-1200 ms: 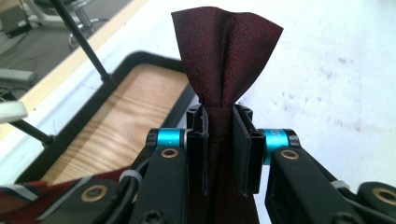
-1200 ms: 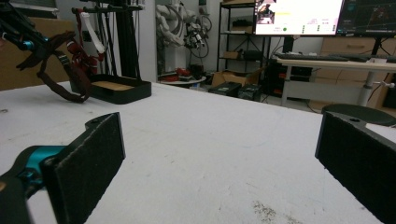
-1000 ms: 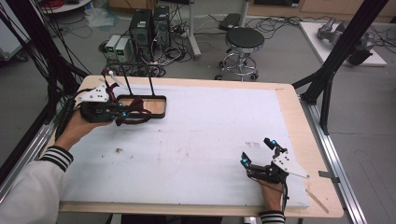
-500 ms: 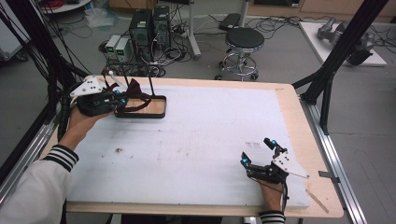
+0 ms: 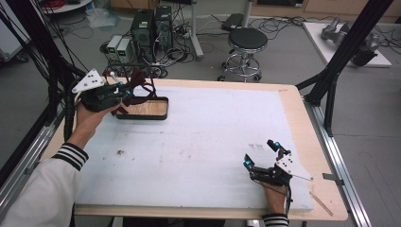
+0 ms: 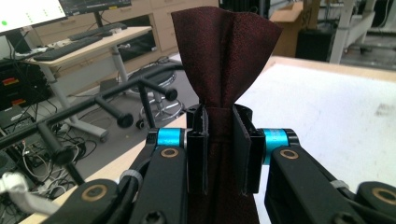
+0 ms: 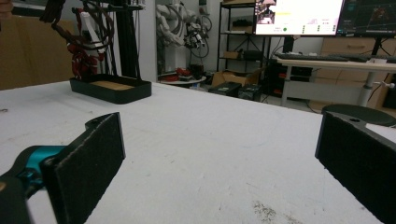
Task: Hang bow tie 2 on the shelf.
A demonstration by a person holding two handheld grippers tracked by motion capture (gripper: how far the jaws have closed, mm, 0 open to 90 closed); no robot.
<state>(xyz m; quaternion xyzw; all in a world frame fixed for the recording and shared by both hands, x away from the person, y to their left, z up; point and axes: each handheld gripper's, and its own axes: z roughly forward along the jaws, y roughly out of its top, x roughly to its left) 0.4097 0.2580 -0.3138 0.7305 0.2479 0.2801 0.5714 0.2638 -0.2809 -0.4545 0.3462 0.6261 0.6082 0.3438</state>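
Item: dark red patterned fabric band, looks like a necktie or similar strip; exact garment not certain.
Location: held off the worktop at far left corner, above the black tray with wooden floor; loose end draping toward a black peg rack.
Left gripper: fingers clamped on the fabric, cloth bunched narrow between pads and fanning wide beyond.
Right gripper: resting low on worktop near right front edge, fingers wide apart, nothing between.
Handling, judged: light, limp, no stiffness; folds and slides readily; woven surface likely somewhat slippery; not fragile, but liable to snag on pegs.
Grip point, judged: across the gathered width, as now; second hold farther along the hanging length for control.
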